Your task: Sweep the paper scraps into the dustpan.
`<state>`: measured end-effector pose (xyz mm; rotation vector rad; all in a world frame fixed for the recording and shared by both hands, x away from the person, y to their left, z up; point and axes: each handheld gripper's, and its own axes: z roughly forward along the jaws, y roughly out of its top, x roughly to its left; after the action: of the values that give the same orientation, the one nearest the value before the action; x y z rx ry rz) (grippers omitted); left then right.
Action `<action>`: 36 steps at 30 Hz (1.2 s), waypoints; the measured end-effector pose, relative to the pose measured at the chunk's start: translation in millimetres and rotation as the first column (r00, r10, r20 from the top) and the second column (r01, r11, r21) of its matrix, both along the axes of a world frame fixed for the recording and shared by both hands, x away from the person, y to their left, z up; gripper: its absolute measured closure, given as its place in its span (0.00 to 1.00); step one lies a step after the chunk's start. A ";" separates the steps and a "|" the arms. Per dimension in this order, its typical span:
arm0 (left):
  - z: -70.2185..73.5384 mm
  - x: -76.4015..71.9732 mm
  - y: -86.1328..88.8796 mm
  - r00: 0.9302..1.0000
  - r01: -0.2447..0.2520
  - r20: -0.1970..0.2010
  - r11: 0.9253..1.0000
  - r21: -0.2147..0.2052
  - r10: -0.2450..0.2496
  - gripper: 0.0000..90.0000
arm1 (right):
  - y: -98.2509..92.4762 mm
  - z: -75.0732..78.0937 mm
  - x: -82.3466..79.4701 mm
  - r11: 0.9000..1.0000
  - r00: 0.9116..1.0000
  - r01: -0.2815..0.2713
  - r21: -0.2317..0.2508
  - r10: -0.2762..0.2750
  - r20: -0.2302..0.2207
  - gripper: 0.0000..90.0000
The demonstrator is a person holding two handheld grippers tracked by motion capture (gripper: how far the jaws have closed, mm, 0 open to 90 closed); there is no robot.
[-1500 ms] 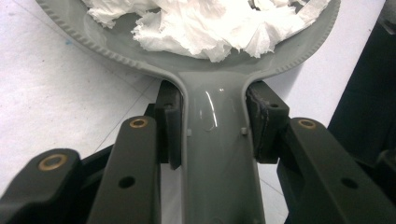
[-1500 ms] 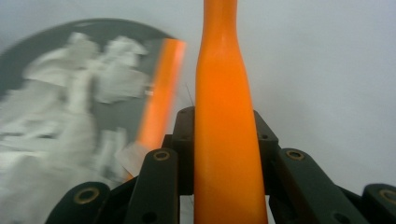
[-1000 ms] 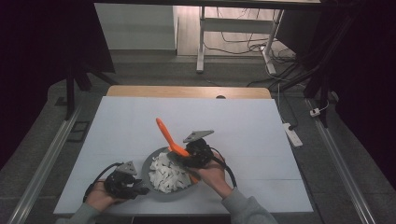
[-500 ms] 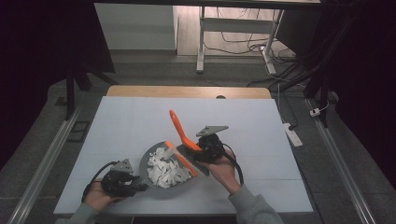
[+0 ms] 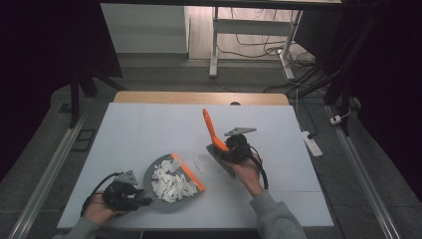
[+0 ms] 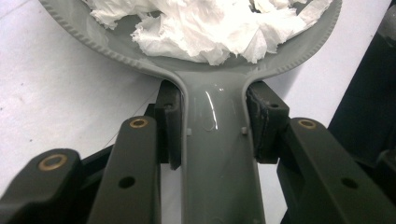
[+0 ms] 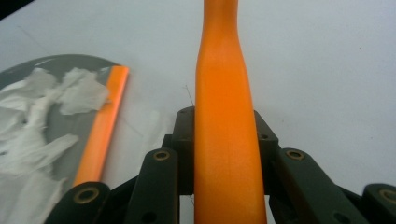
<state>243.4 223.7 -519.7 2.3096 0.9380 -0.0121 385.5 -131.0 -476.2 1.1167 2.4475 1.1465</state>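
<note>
A grey dustpan [image 5: 151,171] with an orange lip [image 5: 189,172] lies at the front left of the white table, full of white paper scraps [image 5: 169,183]. My left gripper [image 5: 135,195] is shut on the dustpan handle [image 6: 217,158], pads pressed on both its sides, with the paper scraps [image 6: 210,23] just ahead. To the right of the pan, my right gripper [image 5: 227,149] is shut on the orange brush handle [image 5: 211,126], which slants up and away. The grey brush head [image 5: 221,162] is down at the table. In the right gripper view the handle [image 7: 224,93] runs up between the jaws, with the dustpan [image 7: 28,74] at left.
One small white scrap [image 5: 199,164] lies on the table between pan and brush. A white power strip [image 5: 311,142] sits off the table's right edge. The table's far edge is a wooden strip [image 5: 199,97]. Metal rails run along both sides.
My right gripper has carried the brush to the right, away from the dustpan, and its handle has swung more upright. The left gripper and the dustpan have stayed put.
</note>
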 end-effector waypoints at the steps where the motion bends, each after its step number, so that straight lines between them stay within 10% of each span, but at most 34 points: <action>1: -0.7 1.1 0.0 1.000 0.000 -0.005 1.000 0.004 0.000 0.68 | 2.0 -2.8 3.6 1.000 1.000 0.001 -0.009 -0.001 -0.003 0.78; 11: -2.3 2.7 -5.6 0.999 0.032 -0.001 0.999 0.024 -0.032 0.68 | 36.5 -22.3 25.2 0.999 0.998 -0.014 -0.030 0.012 -0.063 0.78; 17: -2.6 4.9 -11.0 0.999 0.041 0.000 0.999 0.035 -0.041 0.69 | 74.5 -27.6 5.7 0.992 0.989 -0.125 0.008 0.126 -0.081 0.78; 23: -4.7 4.8 -11.9 0.999 0.033 0.005 0.999 0.031 -0.033 0.68 | 102.0 -17.5 -28.0 0.964 0.961 -0.257 0.065 0.262 -0.092 0.78; 36: -4.5 3.0 -11.2 0.998 0.029 0.054 1.000 0.009 -0.030 0.68 | 66.3 11.6 -26.4 0.974 0.979 -0.201 0.100 0.203 -0.009 0.78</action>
<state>246.3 212.5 -524.2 2.3195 0.8779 0.0422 359.1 -64.7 -464.6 0.9238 2.5936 1.3339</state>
